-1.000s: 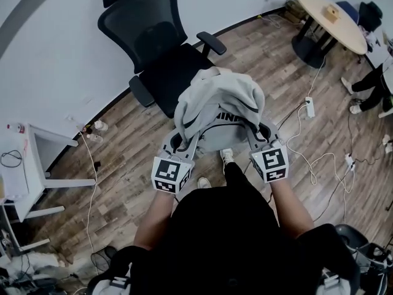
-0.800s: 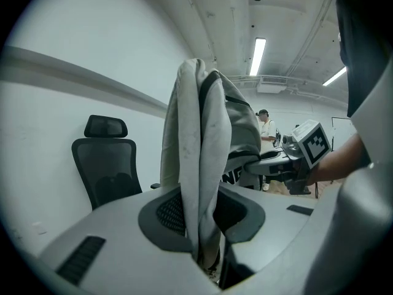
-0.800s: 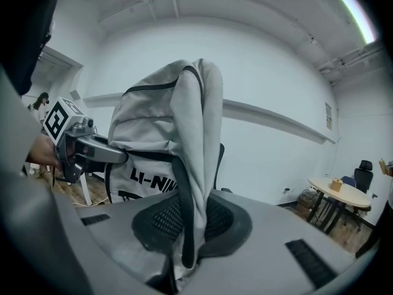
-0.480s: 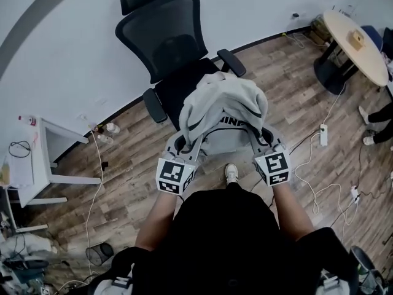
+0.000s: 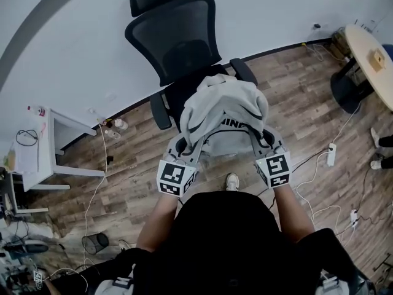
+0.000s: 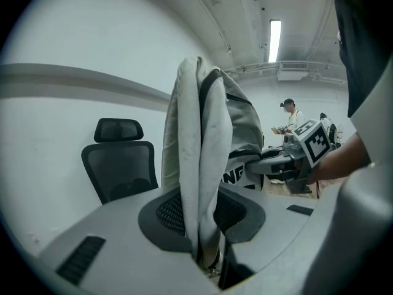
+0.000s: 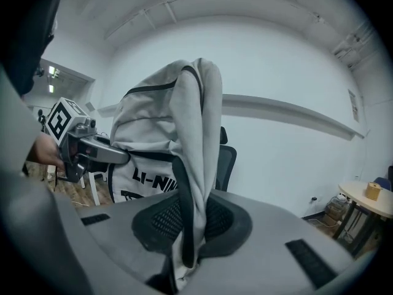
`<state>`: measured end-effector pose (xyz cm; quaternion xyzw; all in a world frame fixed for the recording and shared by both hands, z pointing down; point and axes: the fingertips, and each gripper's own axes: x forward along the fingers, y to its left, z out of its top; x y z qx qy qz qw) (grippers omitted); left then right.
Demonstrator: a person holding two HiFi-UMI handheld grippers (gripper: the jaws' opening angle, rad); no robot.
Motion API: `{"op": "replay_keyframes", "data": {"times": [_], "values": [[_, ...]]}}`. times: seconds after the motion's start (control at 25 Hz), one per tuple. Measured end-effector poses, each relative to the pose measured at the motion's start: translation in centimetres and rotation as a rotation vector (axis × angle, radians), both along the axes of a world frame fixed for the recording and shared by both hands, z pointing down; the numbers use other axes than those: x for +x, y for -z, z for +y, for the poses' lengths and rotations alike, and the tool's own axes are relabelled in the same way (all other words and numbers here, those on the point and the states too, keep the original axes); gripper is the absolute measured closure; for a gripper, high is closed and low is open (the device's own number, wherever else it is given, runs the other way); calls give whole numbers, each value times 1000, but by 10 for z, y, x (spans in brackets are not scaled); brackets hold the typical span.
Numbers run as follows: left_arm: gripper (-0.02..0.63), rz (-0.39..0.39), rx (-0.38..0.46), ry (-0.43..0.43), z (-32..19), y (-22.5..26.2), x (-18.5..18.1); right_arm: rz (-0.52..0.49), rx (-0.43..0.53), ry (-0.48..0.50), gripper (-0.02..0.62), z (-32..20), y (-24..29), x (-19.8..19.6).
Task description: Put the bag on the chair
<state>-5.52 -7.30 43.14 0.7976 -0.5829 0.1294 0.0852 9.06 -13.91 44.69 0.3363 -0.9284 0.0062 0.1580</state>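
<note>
Bag (image 5: 224, 112) held near chair (image 5: 178, 42); white desk (image 5: 43, 140) left, round table (image 5: 368, 57) right.

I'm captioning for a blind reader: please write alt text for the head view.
From above: a person holds a grey bag, clamped in the left gripper and right gripper, facing a black office chair on a wood floor.

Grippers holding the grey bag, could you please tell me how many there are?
2. The left gripper is shut on the bag's left side, and the right gripper is shut on its right side. No further gripper shows in any view.
</note>
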Motion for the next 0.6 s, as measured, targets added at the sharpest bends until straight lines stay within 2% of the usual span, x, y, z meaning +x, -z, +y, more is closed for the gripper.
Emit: {"op": "replay_keyframes", "data": {"times": [0.32, 0.6], "values": [[514, -11, -16, 72, -21, -5, 13, -17, -31, 77, 541, -34, -7, 7], [514, -16, -19, 94, -38, -7, 18, -31, -35, 101, 540, -52, -8, 13]]}}
